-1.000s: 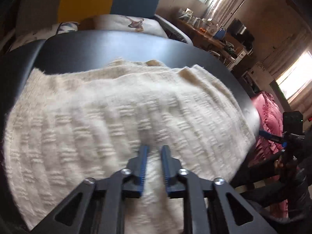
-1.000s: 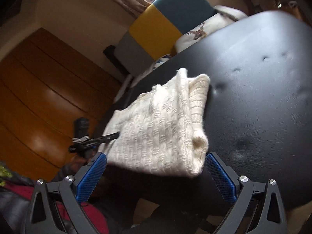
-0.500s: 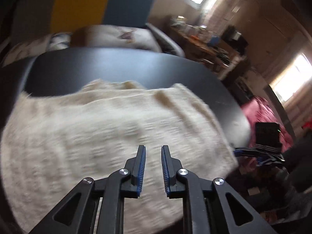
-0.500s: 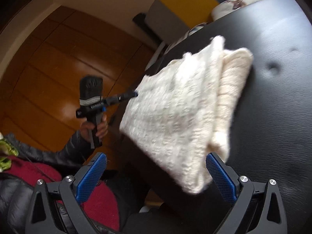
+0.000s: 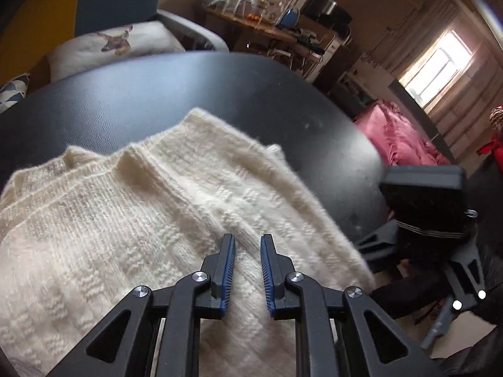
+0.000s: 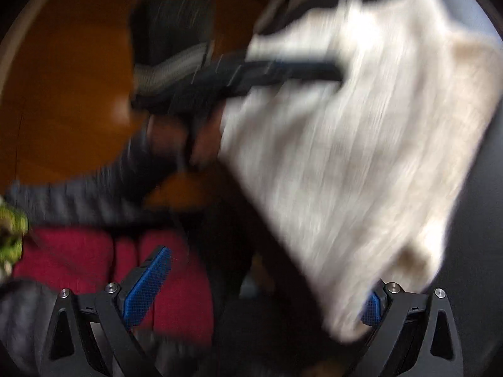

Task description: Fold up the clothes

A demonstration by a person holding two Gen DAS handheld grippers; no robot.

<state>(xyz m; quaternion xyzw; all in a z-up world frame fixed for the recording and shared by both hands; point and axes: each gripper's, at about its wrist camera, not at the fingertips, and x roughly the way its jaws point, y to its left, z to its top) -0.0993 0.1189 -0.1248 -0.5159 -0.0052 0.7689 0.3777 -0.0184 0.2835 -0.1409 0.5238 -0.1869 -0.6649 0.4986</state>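
Note:
A cream knitted sweater (image 5: 157,220) lies folded on the black padded table (image 5: 188,94), its ribbed edges stacked at the left. My left gripper (image 5: 246,238) hovers just over the knit, its jaws drawn to a narrow slit with nothing between them. The right wrist view is badly blurred. There the sweater (image 6: 361,141) fills the upper right, and my right gripper (image 6: 270,270) stands wide open at the table's near edge. The sweater's near corner covers its right fingertip; whether they touch I cannot tell. The left gripper's dark fingers (image 6: 283,72) lie across the sweater's far side.
A person's hand (image 6: 176,135) and dark sleeve hold the left tool. Red clothing (image 6: 157,267) sits below the table edge. Beyond the table are a cushion (image 5: 116,44), a cluttered desk (image 5: 267,25), a pink bedspread (image 5: 399,138) and a wooden door (image 6: 63,94).
The left gripper swung right across the sweater, with its jaws unchanged. The right gripper dropped and turned left toward the table's near edge, so the sweater now looms close and blurred.

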